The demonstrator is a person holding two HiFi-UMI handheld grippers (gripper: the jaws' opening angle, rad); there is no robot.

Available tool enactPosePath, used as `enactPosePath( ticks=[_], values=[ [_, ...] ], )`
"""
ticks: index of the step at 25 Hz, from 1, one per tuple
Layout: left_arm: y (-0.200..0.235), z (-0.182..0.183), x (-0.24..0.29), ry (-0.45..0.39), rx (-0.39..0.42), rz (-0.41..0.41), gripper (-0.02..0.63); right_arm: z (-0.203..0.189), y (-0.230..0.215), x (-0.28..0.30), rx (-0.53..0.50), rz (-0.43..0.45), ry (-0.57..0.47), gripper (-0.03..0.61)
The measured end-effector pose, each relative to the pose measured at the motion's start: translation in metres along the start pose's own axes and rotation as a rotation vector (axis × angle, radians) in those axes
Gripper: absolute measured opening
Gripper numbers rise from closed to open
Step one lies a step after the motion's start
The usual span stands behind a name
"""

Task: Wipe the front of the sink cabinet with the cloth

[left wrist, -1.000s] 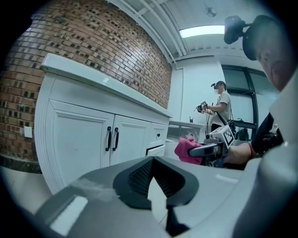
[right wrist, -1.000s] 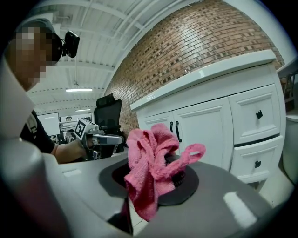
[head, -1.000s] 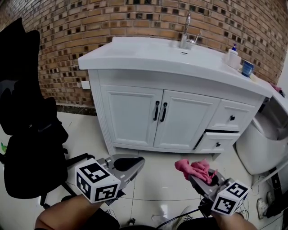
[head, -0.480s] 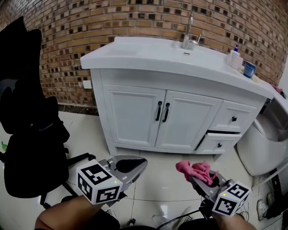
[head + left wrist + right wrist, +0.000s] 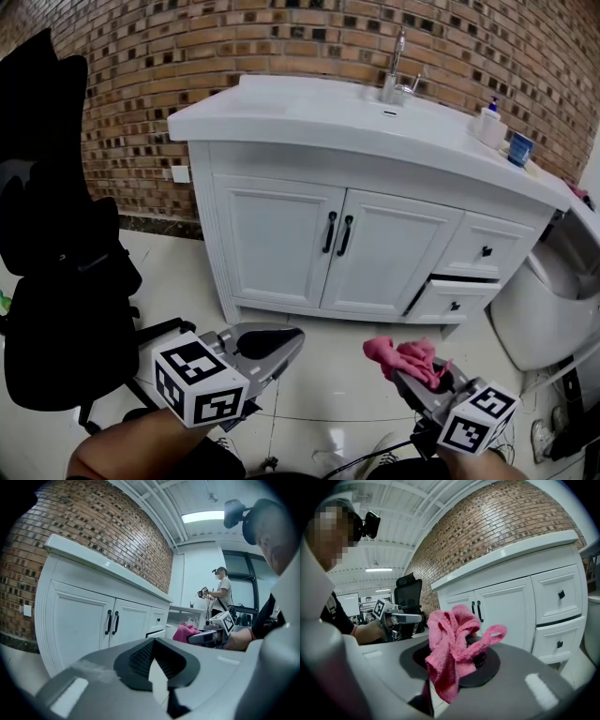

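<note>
The white sink cabinet (image 5: 319, 248) stands against the brick wall, its two doors closed. My right gripper (image 5: 412, 375) is low at the right, about half a metre in front of the cabinet, shut on a crumpled pink cloth (image 5: 401, 357). In the right gripper view the cloth (image 5: 452, 644) bunches over the jaws and hides the pads, with the cabinet (image 5: 511, 606) beyond. My left gripper (image 5: 286, 339) is low at the left, shut on nothing and pointing at the cabinet doors (image 5: 84, 620). The cloth (image 5: 185, 632) also shows in the left gripper view.
A black office chair (image 5: 56, 281) stands at the left. A white toilet (image 5: 553, 291) sits at the right of the cabinet. The lower right drawer (image 5: 459, 302) is pulled out a little. A tap (image 5: 396, 70), soap bottle (image 5: 486, 122) and blue cup (image 5: 517, 148) are on the counter. A person (image 5: 220, 592) stands far behind.
Both grippers stay almost where they were; the right one with the cloth has sunk slightly. The head view has shifted a little.
</note>
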State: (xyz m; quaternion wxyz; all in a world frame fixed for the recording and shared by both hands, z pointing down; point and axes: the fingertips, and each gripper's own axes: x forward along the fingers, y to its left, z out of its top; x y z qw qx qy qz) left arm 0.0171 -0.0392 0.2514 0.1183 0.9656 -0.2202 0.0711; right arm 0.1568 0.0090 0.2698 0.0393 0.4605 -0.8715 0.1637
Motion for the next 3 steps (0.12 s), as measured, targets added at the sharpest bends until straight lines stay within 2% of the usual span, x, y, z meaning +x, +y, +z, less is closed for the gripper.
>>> enactPosePath(
  ticks=[3],
  values=[
    [0.0035,0.0006,-0.002,-0.009,-0.012,0.007,0.005,-0.0012,0.0002,0.0009,0.007,-0.001,-0.003,0.11]
  ],
)
